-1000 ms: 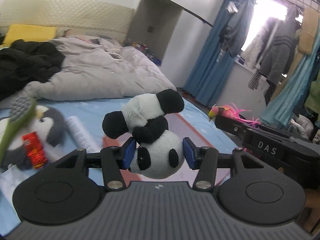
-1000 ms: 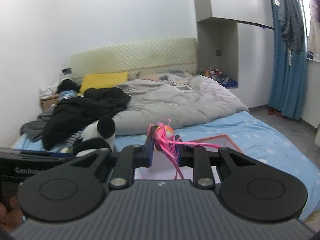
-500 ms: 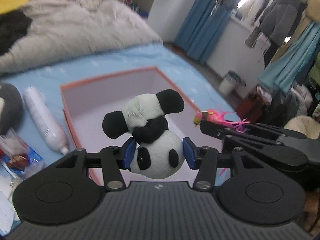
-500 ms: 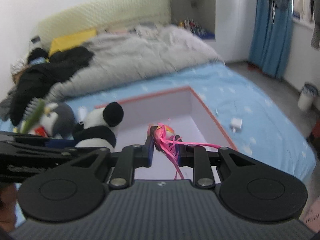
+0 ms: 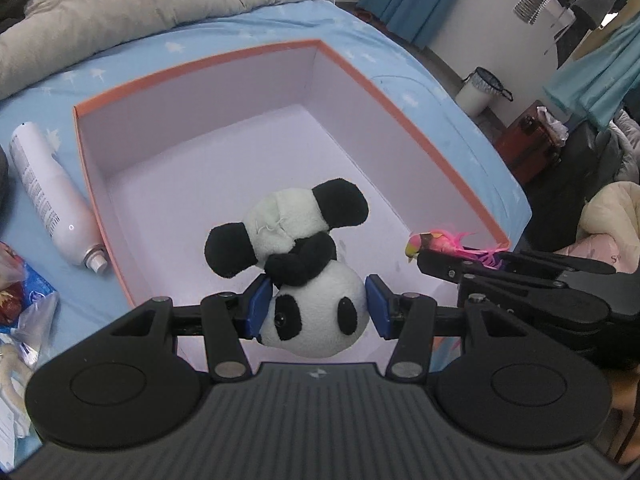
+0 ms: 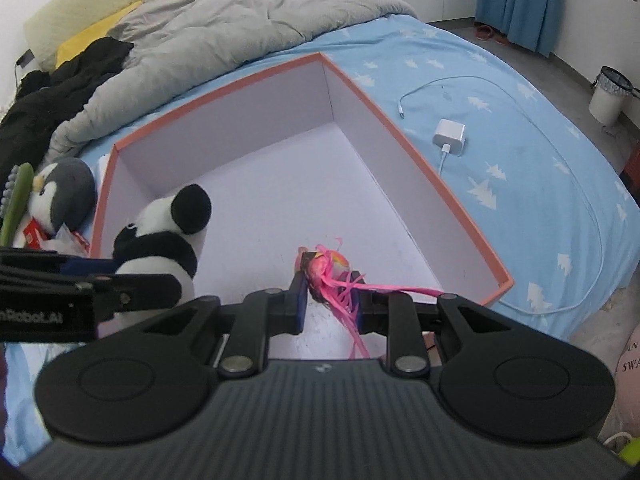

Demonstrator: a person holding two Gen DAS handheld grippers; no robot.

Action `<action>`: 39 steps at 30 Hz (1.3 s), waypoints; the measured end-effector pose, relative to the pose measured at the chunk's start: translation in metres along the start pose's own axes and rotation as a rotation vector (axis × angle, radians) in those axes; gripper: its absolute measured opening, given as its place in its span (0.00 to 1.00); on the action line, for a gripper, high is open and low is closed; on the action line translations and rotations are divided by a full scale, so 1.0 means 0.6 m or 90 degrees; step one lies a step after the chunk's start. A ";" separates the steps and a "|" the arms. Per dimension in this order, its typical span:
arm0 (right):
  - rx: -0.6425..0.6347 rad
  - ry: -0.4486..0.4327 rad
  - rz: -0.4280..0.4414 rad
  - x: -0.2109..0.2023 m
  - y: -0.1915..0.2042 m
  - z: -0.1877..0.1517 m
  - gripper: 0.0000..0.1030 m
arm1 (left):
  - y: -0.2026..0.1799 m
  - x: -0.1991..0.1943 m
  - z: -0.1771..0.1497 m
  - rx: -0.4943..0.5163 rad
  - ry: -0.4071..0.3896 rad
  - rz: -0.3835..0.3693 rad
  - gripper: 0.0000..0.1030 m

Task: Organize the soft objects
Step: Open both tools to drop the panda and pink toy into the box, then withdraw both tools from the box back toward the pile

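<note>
My left gripper (image 5: pixel 318 304) is shut on a black-and-white plush panda (image 5: pixel 304 264), held upside down by its head above the near part of an open box with an orange rim (image 5: pixel 200 60) and pale lilac inside. My right gripper (image 6: pixel 330 300) is shut on a small pink feathered bird toy (image 6: pixel 328 268), also over the box's near part (image 6: pixel 224 92). The panda shows in the right wrist view (image 6: pixel 164 236) at left, and the bird in the left wrist view (image 5: pixel 436 242) at right. The box holds nothing else.
The box lies on a blue bed sheet. A white spray can (image 5: pixel 48 192) lies left of it, with snack packets (image 5: pixel 24 304). A grey penguin plush (image 6: pixel 60 196) sits at the box's left. A white charger and cable (image 6: pixel 450 136) lie to the right. A grey duvet (image 6: pixel 224 24) is behind.
Both grippers have tilted down and moved forward over the open box, each still holding its toy. The view has shifted from the room and bed to the box's inside.
</note>
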State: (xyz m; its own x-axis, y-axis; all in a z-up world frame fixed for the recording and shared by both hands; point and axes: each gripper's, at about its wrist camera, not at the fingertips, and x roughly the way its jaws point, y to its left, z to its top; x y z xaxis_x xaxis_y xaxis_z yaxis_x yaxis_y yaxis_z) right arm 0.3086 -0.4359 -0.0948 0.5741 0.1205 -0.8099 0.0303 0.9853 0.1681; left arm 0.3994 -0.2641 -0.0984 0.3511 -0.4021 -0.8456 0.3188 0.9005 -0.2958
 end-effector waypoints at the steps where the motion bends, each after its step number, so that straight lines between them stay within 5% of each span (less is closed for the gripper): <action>1: -0.004 0.001 -0.001 -0.001 0.001 -0.002 0.26 | -0.001 0.003 0.001 0.003 0.003 0.002 0.56; 3: -0.004 0.005 -0.001 0.001 0.000 -0.002 0.30 | -0.002 0.006 0.003 0.004 0.007 0.006 0.57; 6: -0.005 0.005 -0.002 0.001 0.000 0.001 0.49 | -0.007 -0.004 -0.001 0.018 0.007 0.015 0.67; 13: 0.000 -0.031 0.007 -0.027 -0.001 0.004 0.49 | 0.004 -0.048 0.001 0.016 -0.039 0.024 0.67; 21: -0.019 -0.137 0.029 -0.107 0.025 0.008 0.49 | -0.012 -0.159 -0.030 0.089 -0.157 0.060 0.67; 33: -0.088 -0.263 0.053 -0.220 0.101 -0.041 0.49 | -0.012 -0.336 -0.127 0.118 -0.313 0.098 0.67; 39: -0.115 -0.296 0.083 -0.245 0.139 -0.083 0.49 | 0.002 -0.386 -0.202 0.108 -0.346 0.107 0.67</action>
State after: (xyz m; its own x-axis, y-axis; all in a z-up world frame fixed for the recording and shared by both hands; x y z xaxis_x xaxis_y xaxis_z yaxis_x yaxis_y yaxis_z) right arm 0.1861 -0.3654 0.0102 0.8678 0.2176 -0.4468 -0.1837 0.9758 0.1185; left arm 0.2118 -0.1500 0.0433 0.7952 -0.3235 -0.5128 0.3401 0.9382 -0.0645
